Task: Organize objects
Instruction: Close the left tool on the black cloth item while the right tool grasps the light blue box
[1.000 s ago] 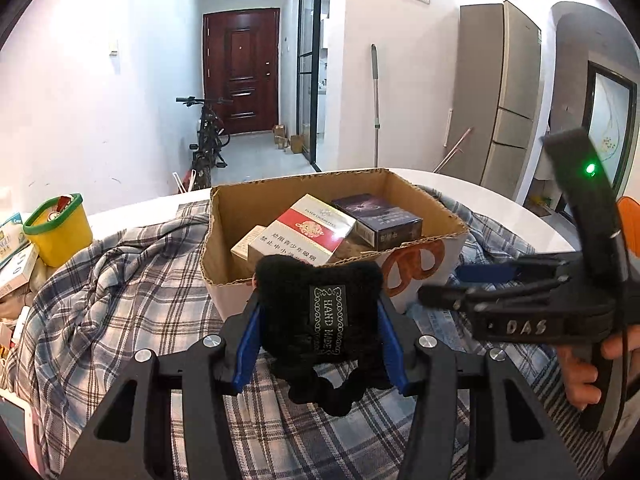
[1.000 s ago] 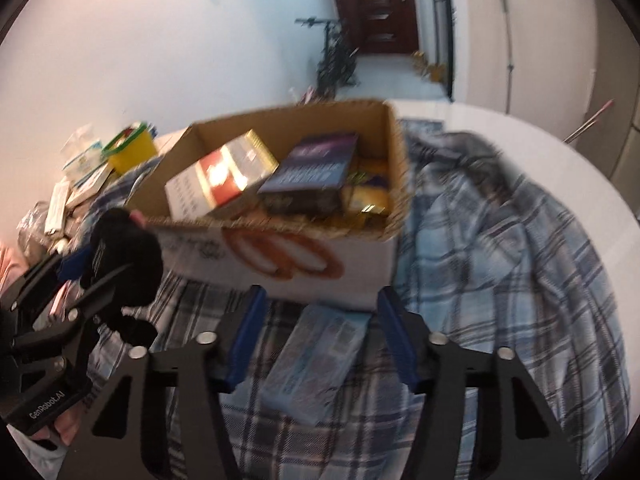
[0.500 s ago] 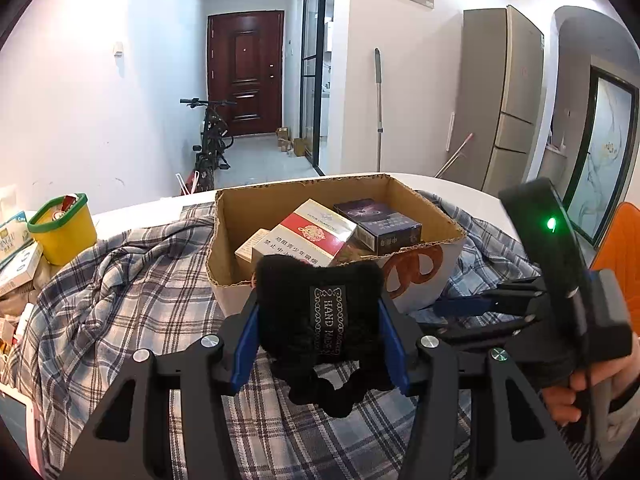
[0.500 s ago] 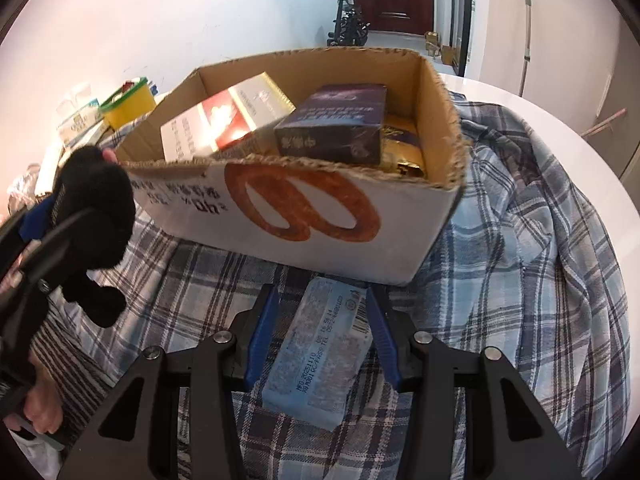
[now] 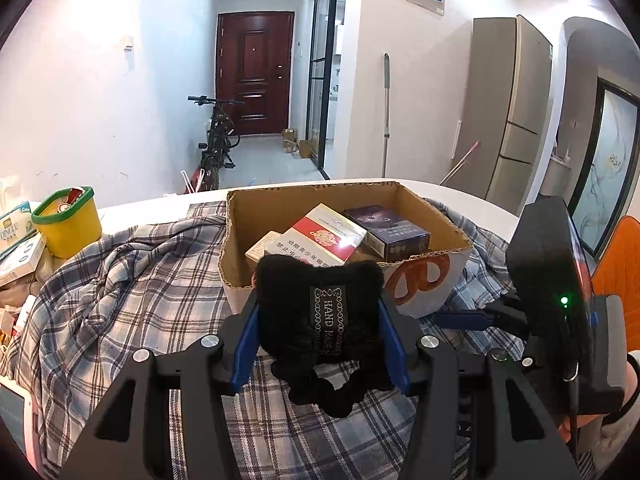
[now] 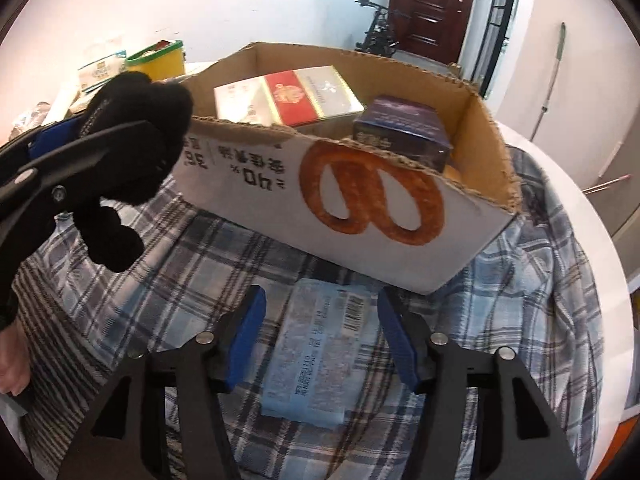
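Note:
My left gripper [image 5: 318, 324] is shut on a black fuzzy "HAND MADE" item [image 5: 320, 312], held above the plaid cloth just before the cardboard box [image 5: 236, 276]; it also shows at the left of the right wrist view [image 6: 132, 136]. The box [image 6: 248, 176] holds a red-and-white carton [image 6: 296, 94] and a dark blue pack [image 6: 400, 128]. My right gripper [image 6: 322, 332] is open, its jaws on either side of a pale blue packet [image 6: 320, 352] that lies flat on the cloth in front of the box. The right gripper also shows at the right of the left wrist view [image 5: 472, 316].
A plaid cloth [image 5: 120, 280] covers the round white table [image 6: 592, 240]. A yellow tub with a green rim [image 5: 68, 220] and small boxes [image 5: 16, 236] stand at the left. An orange chair [image 5: 616, 264] is at the right.
My right gripper has come down and forward so its open jaws now flank the pale blue packet. My left gripper still holds the black item, nearly unmoved.

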The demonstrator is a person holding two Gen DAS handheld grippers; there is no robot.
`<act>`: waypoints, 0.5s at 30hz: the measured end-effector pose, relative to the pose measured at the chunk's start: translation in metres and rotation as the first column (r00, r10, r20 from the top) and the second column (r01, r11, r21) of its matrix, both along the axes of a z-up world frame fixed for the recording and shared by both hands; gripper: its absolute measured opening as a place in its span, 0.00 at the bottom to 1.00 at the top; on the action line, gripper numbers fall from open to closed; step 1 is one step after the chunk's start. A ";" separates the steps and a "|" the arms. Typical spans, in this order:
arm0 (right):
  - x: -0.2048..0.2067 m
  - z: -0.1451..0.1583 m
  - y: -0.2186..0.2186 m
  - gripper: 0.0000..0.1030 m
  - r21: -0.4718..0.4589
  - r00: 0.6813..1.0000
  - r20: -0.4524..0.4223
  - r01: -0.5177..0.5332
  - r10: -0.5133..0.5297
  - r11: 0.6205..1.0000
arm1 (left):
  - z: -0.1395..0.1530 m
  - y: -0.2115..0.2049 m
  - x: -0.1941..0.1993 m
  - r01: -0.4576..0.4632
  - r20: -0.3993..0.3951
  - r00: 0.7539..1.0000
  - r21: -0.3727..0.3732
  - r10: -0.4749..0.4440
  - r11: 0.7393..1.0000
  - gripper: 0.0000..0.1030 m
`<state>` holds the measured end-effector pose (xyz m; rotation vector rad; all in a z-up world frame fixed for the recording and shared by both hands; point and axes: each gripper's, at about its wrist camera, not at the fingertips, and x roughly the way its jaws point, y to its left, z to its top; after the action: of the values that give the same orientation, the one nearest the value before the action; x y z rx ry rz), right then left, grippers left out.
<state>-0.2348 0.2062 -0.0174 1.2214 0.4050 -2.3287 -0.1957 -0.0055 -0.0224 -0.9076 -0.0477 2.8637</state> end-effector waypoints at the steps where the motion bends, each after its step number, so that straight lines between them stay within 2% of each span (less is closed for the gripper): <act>1: -0.001 -0.001 0.000 0.56 0.001 1.000 0.011 0.000 0.000 1.000 | 0.000 0.000 0.000 -0.001 0.000 1.000 0.002 0.001 1.000 0.54; 5: -0.003 -0.010 -0.001 0.56 0.009 0.998 0.055 -0.005 0.005 1.000 | -0.001 -0.001 -0.001 -0.002 0.005 1.000 0.002 0.002 1.000 0.54; 7: -0.005 -0.016 -0.002 0.48 0.024 0.998 0.068 -0.007 0.005 1.000 | -0.001 -0.001 -0.001 -0.001 0.008 1.000 0.003 0.001 1.000 0.54; 8: -0.005 -0.018 -0.002 0.39 0.027 0.997 0.074 -0.009 0.007 1.000 | -0.001 0.000 -0.001 -0.001 0.009 1.000 0.002 0.001 1.000 0.54; 15: -0.007 -0.019 0.002 0.36 0.007 0.997 0.078 -0.005 0.004 1.000 | -0.001 0.003 0.000 0.005 0.004 1.000 -0.006 -0.005 1.000 0.54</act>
<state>-0.2420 0.2078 -0.0368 1.3088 0.3888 -2.2691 -0.1958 -0.0027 -0.0238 -0.9139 -0.0377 2.8589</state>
